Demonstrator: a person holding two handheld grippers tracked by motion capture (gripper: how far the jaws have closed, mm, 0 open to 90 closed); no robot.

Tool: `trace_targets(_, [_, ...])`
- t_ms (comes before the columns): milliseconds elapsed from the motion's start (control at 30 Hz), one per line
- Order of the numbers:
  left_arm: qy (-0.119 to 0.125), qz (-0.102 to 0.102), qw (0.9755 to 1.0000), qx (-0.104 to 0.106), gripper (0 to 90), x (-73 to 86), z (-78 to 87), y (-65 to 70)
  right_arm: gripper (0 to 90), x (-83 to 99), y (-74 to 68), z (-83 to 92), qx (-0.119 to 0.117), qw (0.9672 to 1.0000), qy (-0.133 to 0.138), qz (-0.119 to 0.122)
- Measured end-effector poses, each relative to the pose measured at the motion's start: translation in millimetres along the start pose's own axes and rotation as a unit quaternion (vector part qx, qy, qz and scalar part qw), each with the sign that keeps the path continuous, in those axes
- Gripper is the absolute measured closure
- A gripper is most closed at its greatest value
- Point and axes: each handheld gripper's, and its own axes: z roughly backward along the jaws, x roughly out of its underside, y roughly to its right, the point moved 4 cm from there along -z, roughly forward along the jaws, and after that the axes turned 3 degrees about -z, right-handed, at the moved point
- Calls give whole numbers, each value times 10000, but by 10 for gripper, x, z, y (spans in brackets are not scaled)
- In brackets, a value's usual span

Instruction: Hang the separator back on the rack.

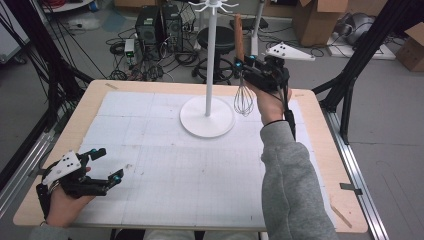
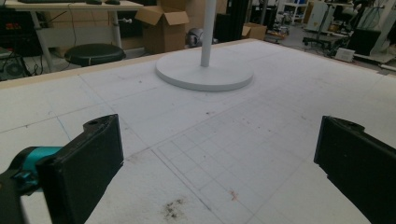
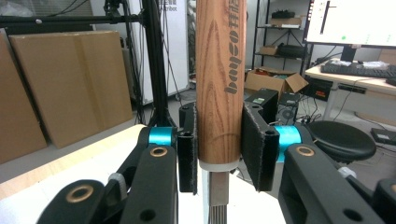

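The right gripper (image 1: 243,67) is clamped on the wooden handle (image 3: 220,79) of a whisk (image 1: 243,97); in the right gripper view both black pads press flat against the grain, just above the pale collar where the wires begin. The whisk hangs upright, wire head down, raised above the far right part of the table (image 1: 320,135) and just beside the round base of the white stand (image 1: 207,116). Whether the wires touch the surface cannot be told from the high view.

The left gripper (image 1: 106,167) rests at the near left corner, its jaws standing wide apart with nothing between them — the left gripper view shows bare surface between the two pads.

Surface: a white gridded mat (image 1: 165,165) covers most of the light wooden tabletop, leaving a wood border on all sides. The mat carries scuffs and dark smudges, plainest in the left gripper view near the jaws. The stand's thin pole rises from the mat's far centre to a ring of hooks at the top.

Room: grey floor, tangled cables and black computer cases (image 1: 157,25) beyond the table, a black round stool (image 1: 216,40) — behind the stand — and cardboard boxes (image 1: 315,20) at the far right. Black frame struts flank both sides.
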Motion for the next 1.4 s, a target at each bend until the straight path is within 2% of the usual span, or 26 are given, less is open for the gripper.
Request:
trace_targets(133, [20, 6, 10000, -33, 18, -5, 11, -9, 699, -63, -13, -21, 47, 9999, 104, -5])
trace_targets(433, [6, 16, 10000, -33, 18, 2, 20, -16, 699, -106, -30, -81, 45, 9999, 144, 4])
trace_targets(900, [-2, 22, 10000, -31, 18, 10, 22, -14, 699, -157, -66, -150, 48, 9999, 128, 23])
trace_targets(1400, [-1, 43, 10000, -37, 18, 13, 34, -16, 699, -189, -94, -209, 207, 9997, 96, 111])
